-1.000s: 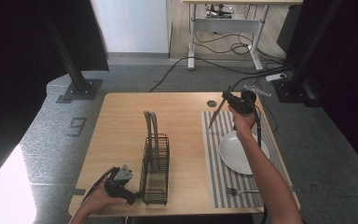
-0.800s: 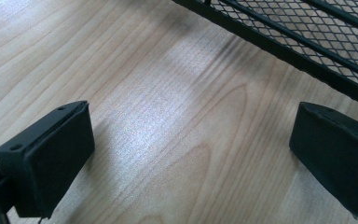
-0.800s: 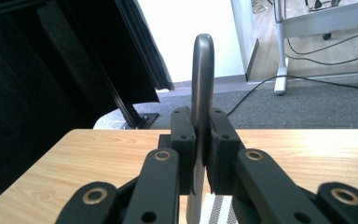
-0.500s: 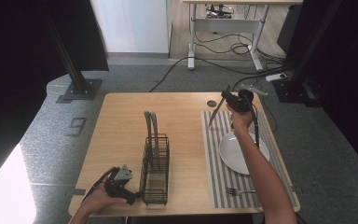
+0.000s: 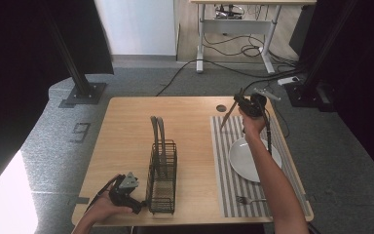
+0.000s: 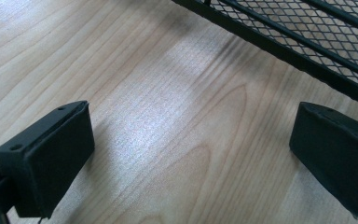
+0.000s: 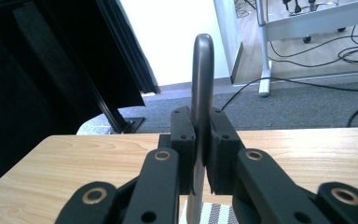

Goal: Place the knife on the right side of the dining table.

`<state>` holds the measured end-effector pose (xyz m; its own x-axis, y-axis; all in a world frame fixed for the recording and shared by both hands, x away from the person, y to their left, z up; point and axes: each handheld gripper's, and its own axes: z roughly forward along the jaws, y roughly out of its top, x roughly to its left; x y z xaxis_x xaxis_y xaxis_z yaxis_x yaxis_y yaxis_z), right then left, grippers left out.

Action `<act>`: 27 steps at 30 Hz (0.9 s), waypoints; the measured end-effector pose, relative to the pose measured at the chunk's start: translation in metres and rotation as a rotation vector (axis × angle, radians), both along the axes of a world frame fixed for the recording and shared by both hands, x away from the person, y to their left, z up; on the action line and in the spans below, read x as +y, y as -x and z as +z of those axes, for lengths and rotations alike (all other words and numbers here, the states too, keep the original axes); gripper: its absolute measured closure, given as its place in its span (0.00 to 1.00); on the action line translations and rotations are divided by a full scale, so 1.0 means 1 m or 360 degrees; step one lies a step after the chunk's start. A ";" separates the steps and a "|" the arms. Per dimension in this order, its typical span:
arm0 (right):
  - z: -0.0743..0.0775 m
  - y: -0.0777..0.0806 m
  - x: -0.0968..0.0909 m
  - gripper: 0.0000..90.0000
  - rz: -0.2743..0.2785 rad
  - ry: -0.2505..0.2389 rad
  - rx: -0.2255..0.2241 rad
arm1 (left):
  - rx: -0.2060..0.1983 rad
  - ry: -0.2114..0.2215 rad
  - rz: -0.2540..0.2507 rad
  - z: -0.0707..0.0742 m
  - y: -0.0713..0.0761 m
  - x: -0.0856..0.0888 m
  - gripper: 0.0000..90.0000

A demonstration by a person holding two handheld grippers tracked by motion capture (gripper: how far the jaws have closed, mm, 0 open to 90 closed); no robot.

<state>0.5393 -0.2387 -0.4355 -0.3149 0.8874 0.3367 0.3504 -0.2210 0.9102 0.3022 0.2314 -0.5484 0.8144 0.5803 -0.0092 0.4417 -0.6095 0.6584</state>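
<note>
My right gripper [image 5: 238, 103] is up over the far right part of the light wooden table [image 5: 126, 141], and its two black jaws are squeezed tight on a thin grey metal knife [image 5: 228, 116]. In the right gripper view I see the knife's rounded grey end [image 7: 202, 70] sticking up between the pads, and the rest of it goes down past the jaws toward the grey and white striped cloth mat [image 5: 224, 165]. From the high view the knife hangs slanted, with its low end over the far left corner of the mat; I cannot tell if it touches the mat. A round white plate [image 5: 246, 158] lies on the mat, nearer to me than the knife, and a small silver fork [image 5: 251, 200] lies on the mat's near edge. My left gripper [image 5: 137, 204] rests low on the near left part of the table, and its jaws stand wide apart with nothing but bare wood between them. In the left gripper view the black wire mesh rack [image 6: 307, 42] is just past the jaws, and the right jaw is close to its bottom bar. In the high view that rack [image 5: 161, 175] stands in the middle of the table, well apart from the knife.
</note>
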 end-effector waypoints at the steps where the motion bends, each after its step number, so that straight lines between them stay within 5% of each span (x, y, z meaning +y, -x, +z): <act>1: 0.000 0.000 0.000 0.92 0.0000 0.0000 0.0000 | 0.0000 0.0000 0.0000 0.000 0.000 0.000 0.00; 27: -0.013 0.017 -0.038 0.87 -0.0079 0.0073 0.0072 | -0.0002 -0.0001 0.0001 0.000 0.000 0.000 0.00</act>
<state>0.5219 -0.2768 -0.4488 -0.2556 0.9163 0.3083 0.3809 -0.1976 0.9033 0.3021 0.2312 -0.5485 0.8139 0.5810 -0.0079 0.4413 -0.6094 0.6587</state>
